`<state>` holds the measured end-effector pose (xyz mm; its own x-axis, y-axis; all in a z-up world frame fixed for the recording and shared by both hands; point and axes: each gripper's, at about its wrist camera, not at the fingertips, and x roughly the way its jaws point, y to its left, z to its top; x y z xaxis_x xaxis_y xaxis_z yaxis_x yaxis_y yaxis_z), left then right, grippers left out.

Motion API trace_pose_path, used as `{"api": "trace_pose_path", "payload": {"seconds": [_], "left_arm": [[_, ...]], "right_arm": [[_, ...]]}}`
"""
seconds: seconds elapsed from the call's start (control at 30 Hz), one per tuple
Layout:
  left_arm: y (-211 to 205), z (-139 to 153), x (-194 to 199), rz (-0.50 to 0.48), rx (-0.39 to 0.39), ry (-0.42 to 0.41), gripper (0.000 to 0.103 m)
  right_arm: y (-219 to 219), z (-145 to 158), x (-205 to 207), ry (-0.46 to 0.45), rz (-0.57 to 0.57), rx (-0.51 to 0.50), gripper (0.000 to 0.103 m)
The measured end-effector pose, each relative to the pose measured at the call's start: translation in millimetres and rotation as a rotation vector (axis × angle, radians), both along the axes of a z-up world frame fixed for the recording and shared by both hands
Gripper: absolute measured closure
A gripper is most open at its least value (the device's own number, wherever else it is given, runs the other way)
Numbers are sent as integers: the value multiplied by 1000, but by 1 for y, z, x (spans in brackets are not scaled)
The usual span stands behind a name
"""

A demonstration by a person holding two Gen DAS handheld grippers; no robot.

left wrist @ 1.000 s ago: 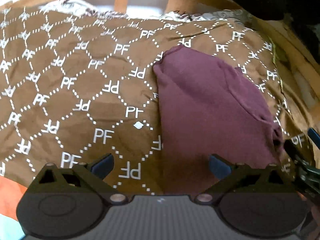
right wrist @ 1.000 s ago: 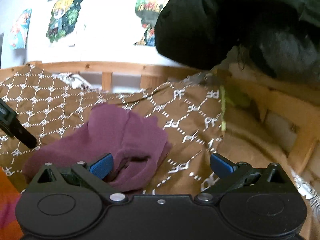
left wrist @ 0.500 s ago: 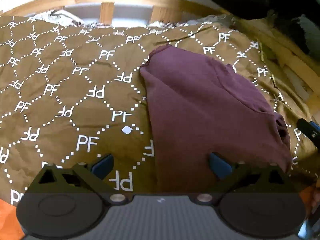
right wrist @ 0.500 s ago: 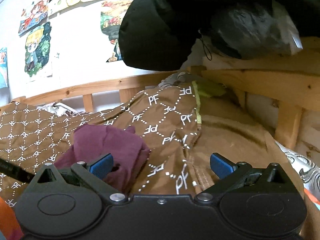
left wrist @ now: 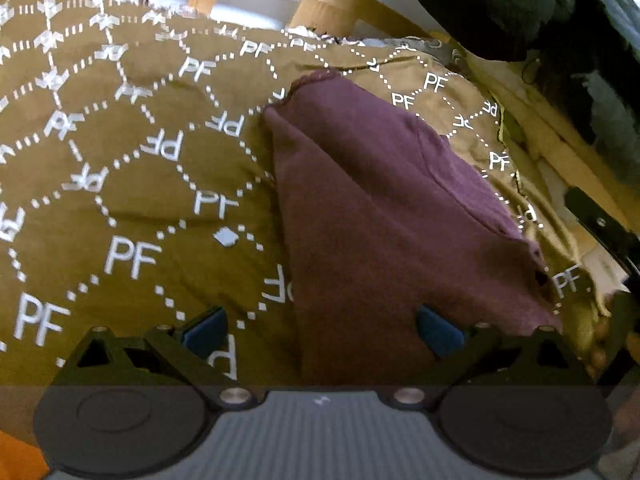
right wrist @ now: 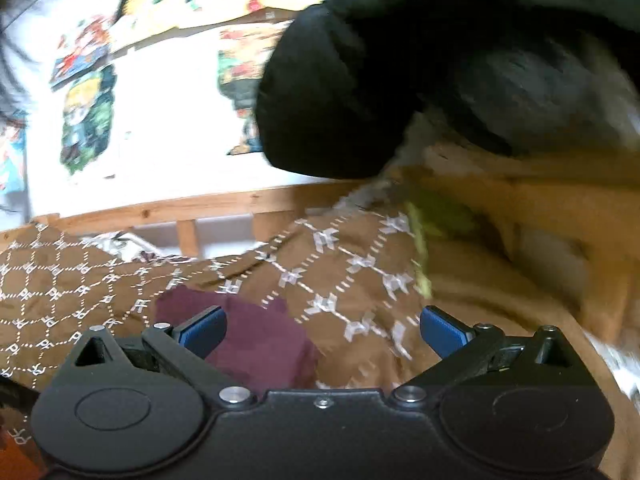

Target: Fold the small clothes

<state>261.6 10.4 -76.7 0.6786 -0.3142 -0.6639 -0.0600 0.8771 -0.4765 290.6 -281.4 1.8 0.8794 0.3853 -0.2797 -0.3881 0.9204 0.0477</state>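
Observation:
A folded maroon garment (left wrist: 392, 216) lies on a brown blanket (left wrist: 120, 168) printed with white PF letters. My left gripper (left wrist: 320, 330) hovers open over the garment's near left edge, with nothing between its blue pads. In the right wrist view the maroon garment (right wrist: 256, 340) shows low and left, just beyond the left pad. My right gripper (right wrist: 322, 330) is open and raised, pointing toward the wall. A black piece of the right tool (left wrist: 600, 224) shows at the right edge of the left wrist view.
A wooden bed rail (right wrist: 168, 212) runs behind the blanket, with posters (right wrist: 86, 120) on the white wall above. A black puffy jacket (right wrist: 400, 80) hangs at the upper right. A plain tan cover (right wrist: 520, 280) lies to the right. Orange fabric (left wrist: 20, 456) sits at the lower left.
My left gripper has moved closer to the garment, which now looks larger. My right gripper has swung, its view blurred, and the garment sits lower in it.

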Motion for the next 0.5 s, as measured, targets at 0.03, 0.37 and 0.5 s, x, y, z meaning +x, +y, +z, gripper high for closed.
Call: {"api": "trace_pose_path", "payload": {"seconds": [0.03, 0.37, 0.5], "left_arm": [[4, -3, 1, -6, -25, -3, 0], [11, -12, 2, -47, -76, -63, 0], [13, -13, 5, -65, -88, -64, 0]], "right_arm": [[6, 0, 7, 15, 19, -7, 1], [26, -29, 88, 519, 49, 138, 1], [40, -32, 101, 559, 41, 95, 0]]}}
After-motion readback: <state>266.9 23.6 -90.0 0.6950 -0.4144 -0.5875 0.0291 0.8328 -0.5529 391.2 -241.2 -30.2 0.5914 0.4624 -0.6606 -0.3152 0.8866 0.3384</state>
